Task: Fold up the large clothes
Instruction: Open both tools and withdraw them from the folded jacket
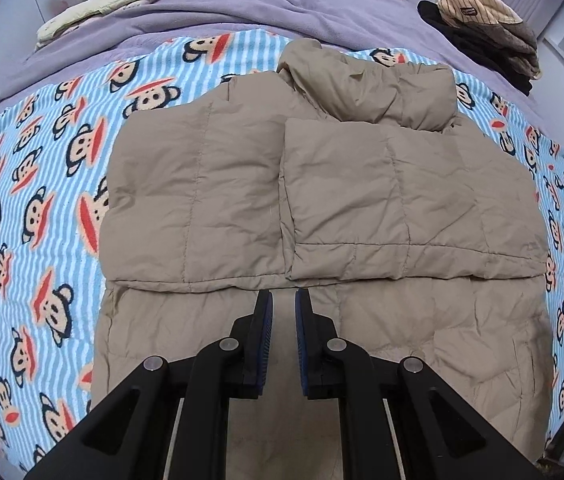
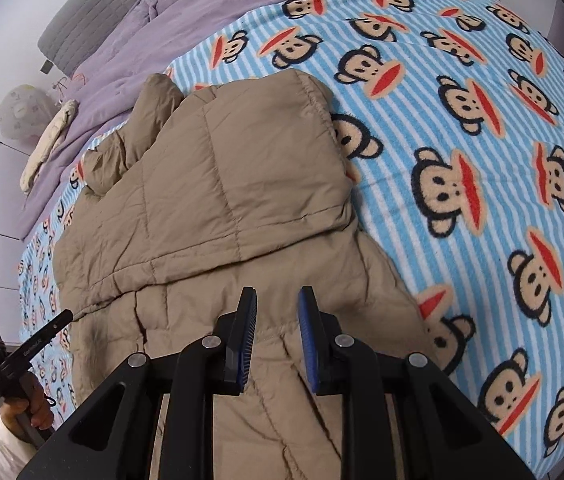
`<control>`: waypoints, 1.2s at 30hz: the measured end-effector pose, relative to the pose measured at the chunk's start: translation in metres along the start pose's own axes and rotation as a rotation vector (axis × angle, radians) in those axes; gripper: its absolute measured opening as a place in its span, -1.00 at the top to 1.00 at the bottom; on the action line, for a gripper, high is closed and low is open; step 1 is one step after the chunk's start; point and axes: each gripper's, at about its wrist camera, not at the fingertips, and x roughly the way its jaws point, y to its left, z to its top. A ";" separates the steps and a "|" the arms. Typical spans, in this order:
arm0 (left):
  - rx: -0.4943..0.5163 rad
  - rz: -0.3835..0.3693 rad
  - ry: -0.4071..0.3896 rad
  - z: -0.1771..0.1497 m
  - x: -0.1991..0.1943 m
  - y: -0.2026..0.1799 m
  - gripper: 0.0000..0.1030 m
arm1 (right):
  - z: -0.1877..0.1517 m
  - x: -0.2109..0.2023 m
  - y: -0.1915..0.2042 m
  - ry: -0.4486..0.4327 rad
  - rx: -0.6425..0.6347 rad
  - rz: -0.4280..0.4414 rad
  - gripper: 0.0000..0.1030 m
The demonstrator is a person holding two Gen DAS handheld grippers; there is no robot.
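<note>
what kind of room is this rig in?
Most likely a bedroom: the tan puffer jacket lies on a bed with a monkey-print blanket, a purple duvet behind it, and stacked clothes.

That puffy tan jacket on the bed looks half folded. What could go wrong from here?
The tan jacket is thick and quilted, so its folded-in sleeves may spring back open. Both the left hand-held gripper and the right hand-held gripper are open and hold nothing, so a grab might catch only the top layer. The fleece monkey blanket could also get pinched along with the jacket's edge.
</note>
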 end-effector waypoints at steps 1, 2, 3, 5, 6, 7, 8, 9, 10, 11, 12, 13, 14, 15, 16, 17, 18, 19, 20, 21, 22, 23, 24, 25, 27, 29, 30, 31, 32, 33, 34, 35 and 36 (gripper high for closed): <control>-0.001 0.000 -0.003 -0.002 -0.004 0.001 0.75 | -0.004 -0.002 0.003 0.003 -0.002 0.002 0.54; -0.003 0.000 -0.005 -0.004 -0.008 0.002 0.75 | -0.007 -0.003 0.006 0.007 -0.002 0.004 0.54; -0.006 0.000 -0.006 -0.006 -0.011 0.003 0.75 | -0.011 -0.005 0.009 0.011 -0.001 0.007 0.53; -0.006 0.004 -0.005 -0.009 -0.017 0.007 0.75 | -0.018 -0.009 0.014 0.015 0.002 0.012 0.52; -0.006 0.006 -0.007 -0.012 -0.020 0.008 0.75 | -0.021 -0.010 0.016 0.017 0.002 0.013 0.45; -0.007 0.007 -0.004 -0.015 -0.023 0.010 0.75 | -0.024 -0.012 0.019 0.017 0.000 0.012 0.37; -0.010 0.003 0.000 -0.017 -0.024 0.012 0.75 | -0.027 -0.014 0.021 0.017 -0.003 0.011 0.34; -0.014 -0.005 0.003 -0.019 -0.027 0.014 0.75 | -0.030 -0.016 0.024 0.017 -0.007 0.010 0.32; -0.019 -0.010 0.005 -0.022 -0.029 0.016 0.75 | -0.032 -0.018 0.027 0.017 -0.011 0.011 0.31; -0.023 -0.012 0.006 -0.024 -0.031 0.018 0.75 | -0.034 -0.020 0.030 0.017 -0.015 0.011 0.31; -0.027 -0.011 0.005 -0.026 -0.033 0.020 0.75 | -0.037 -0.021 0.032 0.016 -0.017 0.011 0.31; -0.032 -0.012 0.004 -0.028 -0.035 0.022 0.75 | -0.039 -0.023 0.035 0.015 -0.019 0.011 0.31; -0.037 -0.014 0.005 -0.030 -0.036 0.024 0.75 | -0.041 -0.025 0.038 0.015 -0.021 0.011 0.31; -0.043 -0.014 0.007 -0.032 -0.037 0.026 0.74 | -0.044 -0.027 0.041 0.014 -0.024 0.010 0.31; -0.049 -0.014 0.009 -0.033 -0.038 0.028 0.74 | -0.045 -0.028 0.044 0.013 -0.027 0.009 0.31; -0.054 -0.013 0.011 -0.034 -0.039 0.030 0.74 | -0.046 -0.029 0.047 0.011 -0.031 0.007 0.31; -0.059 -0.010 0.011 -0.036 -0.040 0.032 0.62 | -0.048 -0.031 0.049 0.010 -0.034 0.006 0.31; -0.063 -0.006 0.010 -0.037 -0.042 0.034 -0.28 | -0.049 -0.032 0.052 0.009 -0.036 0.005 0.31; -0.072 0.011 0.004 -0.038 -0.044 0.036 -0.98 | -0.050 -0.033 0.055 0.008 -0.038 0.005 0.31; -0.077 0.033 -0.026 -0.039 -0.049 0.037 -0.97 | -0.051 -0.034 0.057 0.006 -0.040 0.003 0.31; -0.066 0.036 -0.037 -0.040 -0.052 0.038 -0.98 | -0.053 -0.036 0.061 0.004 -0.043 0.001 0.31; -0.060 0.029 -0.035 -0.040 -0.054 0.039 -0.98 | -0.054 -0.037 0.063 0.003 -0.046 -0.001 0.31; -0.063 0.022 -0.036 -0.040 -0.055 0.041 -0.98 | -0.056 -0.038 0.067 0.001 -0.048 -0.003 0.31; -0.066 0.017 -0.038 -0.040 -0.056 0.044 -0.98 | -0.057 -0.040 0.069 -0.001 -0.049 -0.005 0.31; -0.066 0.011 -0.037 -0.040 -0.059 0.049 -0.98 | -0.060 -0.042 0.075 -0.003 -0.051 -0.008 0.30; -0.068 0.003 -0.038 -0.041 -0.062 0.053 -0.98 | -0.064 -0.045 0.082 -0.010 -0.053 -0.012 0.19; -0.068 -0.003 -0.039 -0.041 -0.064 0.055 -0.98 | -0.065 -0.046 0.085 -0.015 -0.054 -0.014 0.04; -0.066 -0.006 -0.040 -0.042 -0.066 0.056 -0.98 | -0.067 -0.049 0.088 -0.026 -0.054 -0.014 -0.14; -0.064 -0.007 -0.042 -0.043 -0.068 0.057 -0.98 | -0.069 -0.051 0.090 -0.036 -0.055 -0.012 -0.27; -0.061 -0.008 -0.042 -0.044 -0.069 0.059 -0.98 | -0.070 -0.053 0.093 -0.048 -0.053 -0.009 -0.54; -0.060 -0.009 -0.042 -0.045 -0.071 0.061 -0.98 | -0.072 -0.056 0.096 -0.063 -0.049 -0.005 -0.70; -0.060 -0.012 -0.042 -0.046 -0.072 0.063 -0.98 | -0.074 -0.059 0.098 -0.082 -0.044 -0.002 -0.70; -0.057 -0.012 -0.042 -0.047 -0.073 0.065 -0.98 | -0.077 -0.061 0.100 -0.092 -0.039 -0.002 -0.70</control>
